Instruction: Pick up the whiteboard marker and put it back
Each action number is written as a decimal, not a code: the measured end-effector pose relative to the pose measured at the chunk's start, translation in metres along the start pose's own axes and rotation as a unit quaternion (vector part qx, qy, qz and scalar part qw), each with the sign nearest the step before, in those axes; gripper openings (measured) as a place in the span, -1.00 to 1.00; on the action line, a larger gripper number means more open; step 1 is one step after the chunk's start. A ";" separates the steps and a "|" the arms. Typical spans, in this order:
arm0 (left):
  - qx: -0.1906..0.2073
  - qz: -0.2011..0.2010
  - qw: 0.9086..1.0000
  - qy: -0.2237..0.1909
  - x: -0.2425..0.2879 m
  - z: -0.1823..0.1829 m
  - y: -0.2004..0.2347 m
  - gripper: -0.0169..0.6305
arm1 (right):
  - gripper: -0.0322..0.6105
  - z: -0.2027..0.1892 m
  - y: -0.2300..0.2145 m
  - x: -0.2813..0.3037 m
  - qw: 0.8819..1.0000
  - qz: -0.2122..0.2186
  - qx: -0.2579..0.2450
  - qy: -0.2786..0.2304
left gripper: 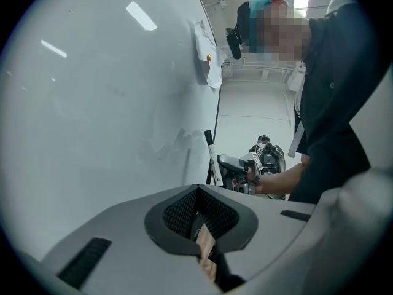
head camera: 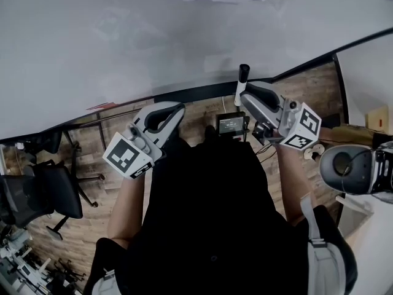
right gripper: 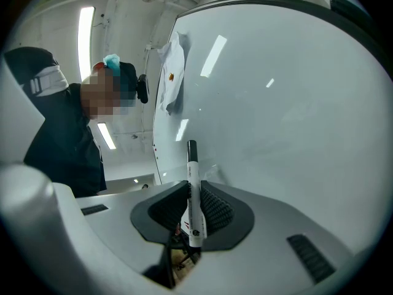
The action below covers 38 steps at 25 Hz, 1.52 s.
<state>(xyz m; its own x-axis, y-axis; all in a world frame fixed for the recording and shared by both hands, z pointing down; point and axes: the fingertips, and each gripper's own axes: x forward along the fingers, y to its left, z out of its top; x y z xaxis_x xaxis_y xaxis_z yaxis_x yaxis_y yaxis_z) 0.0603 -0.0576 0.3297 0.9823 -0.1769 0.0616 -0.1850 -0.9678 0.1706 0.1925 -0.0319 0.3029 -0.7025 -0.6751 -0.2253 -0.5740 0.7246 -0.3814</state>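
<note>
White whiteboard marker (right gripper: 193, 195), black cap (right gripper: 191, 147) up, pinched in right gripper (right gripper: 194, 217), left gripper (left gripper: 198, 217) closed empty, its view showing marker side-on.

Shiny and smooth on the whiteboard (right gripper: 282, 109), bright with strips of light. Smooth white plastic for the marker (right gripper: 194, 192), with a black cap (right gripper: 192, 149). Dull grey plastic all over the right gripper (right gripper: 194, 212) and the left gripper (left gripper: 199, 223), with rough black ridged pads (right gripper: 216, 211) inside. Thin, crumpled white paper (right gripper: 173, 72) on the board. Brown wood planks, a bit streaky, for the floor (head camera: 80, 220). Soft black cloth for the shirt (head camera: 209, 226).
</note>
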 end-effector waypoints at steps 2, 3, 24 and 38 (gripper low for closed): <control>0.000 0.001 1.000 0.000 -0.001 0.000 0.001 -0.91 | -0.68 0.002 0.000 0.001 1.000 0.001 -0.004 0.002; -0.001 0.001 1.000 0.001 -0.001 0.000 0.001 -0.91 | -0.68 0.003 0.001 0.002 1.000 0.002 -0.006 0.002; -0.003 0.016 0.999 -0.039 -0.015 0.019 0.012 -0.91 | -0.68 0.007 0.014 0.023 0.998 0.014 -0.055 0.042; -0.012 0.031 0.998 -0.055 -0.027 0.026 0.023 -0.91 | -0.68 0.001 0.016 0.048 0.993 0.023 -0.082 0.082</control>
<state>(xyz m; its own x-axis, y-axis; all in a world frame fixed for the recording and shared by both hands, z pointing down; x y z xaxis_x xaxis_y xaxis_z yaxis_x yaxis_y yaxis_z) 0.0302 -0.0800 0.3066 0.9661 -0.2558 -0.0345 -0.2446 -0.9500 0.1942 0.1500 -0.0525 0.2850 -0.7811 -0.6185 -0.0860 -0.5908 0.7766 -0.2189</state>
